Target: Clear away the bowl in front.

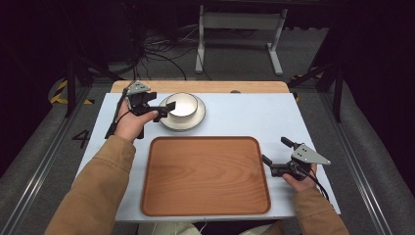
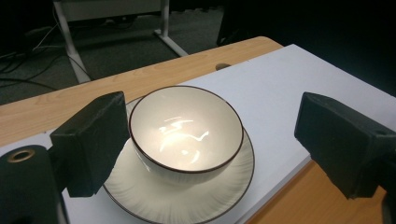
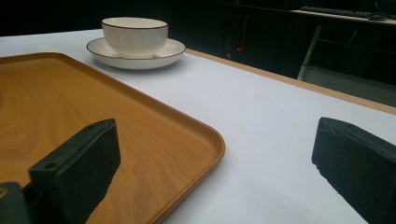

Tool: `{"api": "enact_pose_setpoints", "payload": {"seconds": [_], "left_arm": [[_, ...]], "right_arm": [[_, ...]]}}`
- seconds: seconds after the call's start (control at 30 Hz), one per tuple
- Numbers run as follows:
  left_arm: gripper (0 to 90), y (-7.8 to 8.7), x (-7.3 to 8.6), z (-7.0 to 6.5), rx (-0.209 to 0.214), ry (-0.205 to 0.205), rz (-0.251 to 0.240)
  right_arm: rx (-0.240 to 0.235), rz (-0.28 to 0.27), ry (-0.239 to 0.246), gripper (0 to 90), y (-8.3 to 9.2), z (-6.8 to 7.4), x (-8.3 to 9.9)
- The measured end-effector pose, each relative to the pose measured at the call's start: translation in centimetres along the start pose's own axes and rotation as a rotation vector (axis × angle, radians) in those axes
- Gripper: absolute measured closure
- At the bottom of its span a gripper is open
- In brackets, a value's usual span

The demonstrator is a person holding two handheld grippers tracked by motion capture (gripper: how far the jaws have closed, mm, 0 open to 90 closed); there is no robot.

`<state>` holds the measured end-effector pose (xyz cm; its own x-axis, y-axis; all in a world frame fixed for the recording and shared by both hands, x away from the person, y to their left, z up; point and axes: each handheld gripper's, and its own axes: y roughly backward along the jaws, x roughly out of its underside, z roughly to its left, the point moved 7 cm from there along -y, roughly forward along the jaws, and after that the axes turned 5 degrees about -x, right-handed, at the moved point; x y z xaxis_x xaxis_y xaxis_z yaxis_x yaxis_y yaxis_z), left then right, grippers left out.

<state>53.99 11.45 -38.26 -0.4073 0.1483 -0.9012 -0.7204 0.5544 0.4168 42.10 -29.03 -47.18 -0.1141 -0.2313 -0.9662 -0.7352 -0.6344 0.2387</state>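
Nothing is lifted yet. My left gripper (image 1: 164,108) has its jaws wide around the cream ribbed bowl (image 2: 186,130) on its saucer (image 2: 187,198), not yet clamping; wooden tray (image 1: 205,175) bare; right gripper (image 1: 274,165) open, empty.

A grey carpeted floor (image 1: 235,54) surrounds the white-topped table (image 1: 244,117). At twelve o'clock stands a white metal frame (image 1: 240,29), with black cables (image 1: 151,54) at eleven o'clock. Beyond, the room is dark.
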Motion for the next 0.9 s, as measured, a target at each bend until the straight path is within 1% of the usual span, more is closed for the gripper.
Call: {"api": "enact_pose_setpoints", "payload": {"seconds": [0.03, 0.1, 0.17, 0.37, 0.43, 0.5, 0.57, 0.67, 0.73, 0.77, 0.8, 0.83, 0.87, 0.9], "left_arm": [[11.2, 0.0, -0.2, 0.2, -0.004, -0.001, -0.004], [11.2, -0.2, -0.7, 0.4, -0.008, 0.01, -0.01], [11.1, -0.4, -0.8, 0.5, -0.014, 0.011, -0.008], [11.1, -1.0, -1.4, 0.7, -0.02, 0.018, -0.003], [11.6, -1.3, -1.7, 0.7, -0.027, 0.018, -0.011], [12.4, -1.7, -2.0, 0.7, -0.025, 0.021, -0.025], [12.5, -2.2, -2.0, 0.7, -0.026, 0.029, -0.006], [11.5, -3.0, -1.9, 0.9, -0.044, 0.029, 0.012], [9.5, -3.5, -1.9, 0.9, -0.062, 0.029, 0.026], [8.8, -3.8, -1.9, 1.0, -0.074, 0.014, 0.026], [7.9, -4.2, -2.0, 1.0, -0.097, 0.02, 0.015], [9.4, -4.2, -2.0, 1.0, -0.097, 0.02, 0.015], [9.4, -4.6, -2.0, 1.3, -0.124, 0.05, 0.031], [11.0, -4.9, -1.8, 1.4, -0.13, 0.061, 0.047]], "right_arm": [[0.0, 0.0, 0.001, 1.6, 0.0, 0.0, 0.0], [0.003, 0.001, 0.002, 1.3, 0.0, 0.0, 0.0], [0.004, 0.002, 0.002, 1.3, 0.0, 0.0, 0.0], [0.007, 0.001, 0.001, 1.2, 0.0, 0.0, 0.0], [0.013, 0.002, 0.008, 1.6, 0.0, 0.0, 0.0], [0.019, 0.002, -0.004, 2.1, 0.0, -0.1, 0.0], [0.028, 0.003, -0.015, 2.1, 0.0, -0.3, 0.0], [0.037, 0.001, -0.031, 3.2, 0.0, -0.4, 0.0], [0.038, 0.004, -0.029, 3.4, 0.0, -0.4, 0.0], [0.038, 0.005, -0.027, 3.6, 0.0, -0.4, 0.0], [0.039, 0.005, -0.024, 3.7, 0.0, -0.4, 0.0], [0.039, 0.005, -0.024, 3.7, 0.0, -0.4, 0.0], [0.037, 0.005, -0.024, 3.9, 0.0, -0.4, 0.0], [0.037, 0.005, -0.023, 4.1, 0.0, -0.3, 0.0]]}}
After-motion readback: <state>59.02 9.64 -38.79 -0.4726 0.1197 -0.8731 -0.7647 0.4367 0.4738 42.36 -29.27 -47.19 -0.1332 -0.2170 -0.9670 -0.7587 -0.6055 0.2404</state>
